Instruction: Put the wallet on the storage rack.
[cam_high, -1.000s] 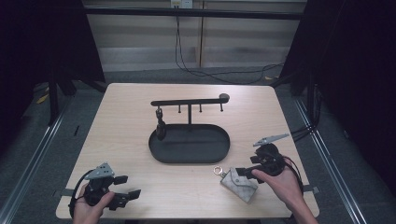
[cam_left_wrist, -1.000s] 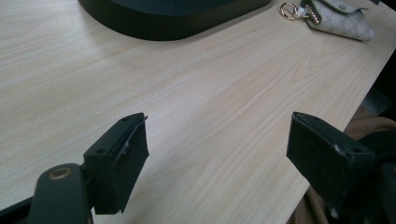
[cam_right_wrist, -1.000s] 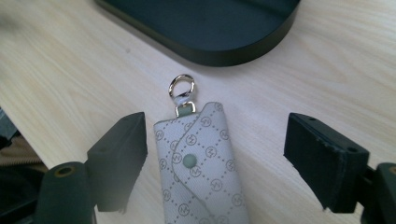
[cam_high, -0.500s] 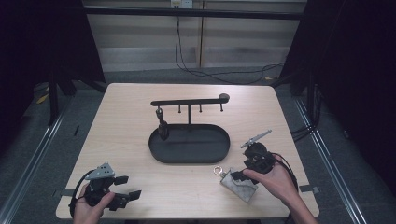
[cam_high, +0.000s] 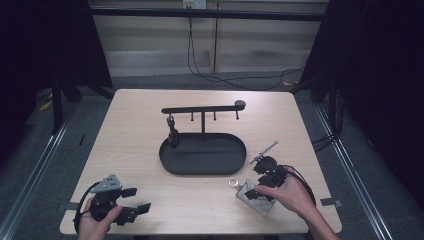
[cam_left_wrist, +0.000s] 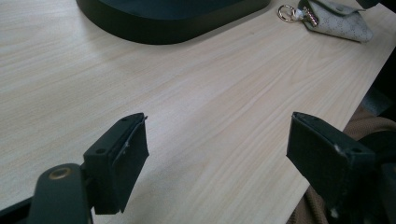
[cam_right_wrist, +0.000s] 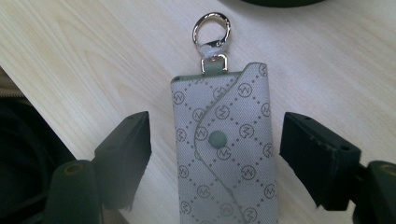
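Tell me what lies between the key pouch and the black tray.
Only bare wood of the table. In the high view, the key pouch with its metal clasp ring lies short of the black tray, a strip of tabletop between.

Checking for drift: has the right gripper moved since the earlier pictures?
Yes. The right gripper moved left toward the tray, over the pouch, fingers closing around it without touching.

Pale wood-grain bench (cam_right_wrist: 70, 56), smooth, with a soft matt sheen. The pouch (cam_right_wrist: 224, 149) looks like woven grey cloth, printed with dotted diamonds and small monograms, its snap (cam_right_wrist: 217, 138) a dull green stud. Its clasp (cam_right_wrist: 211, 30) is polished metal, bright and glossy. The tray (cam_high: 202, 155) and its rack (cam_high: 202, 108) look like matt black metal or plastic, hard to say which. The right hand-held gripper (cam_right_wrist: 215, 154) has matt black plastic pads (cam_right_wrist: 126, 149), slightly scuffed.
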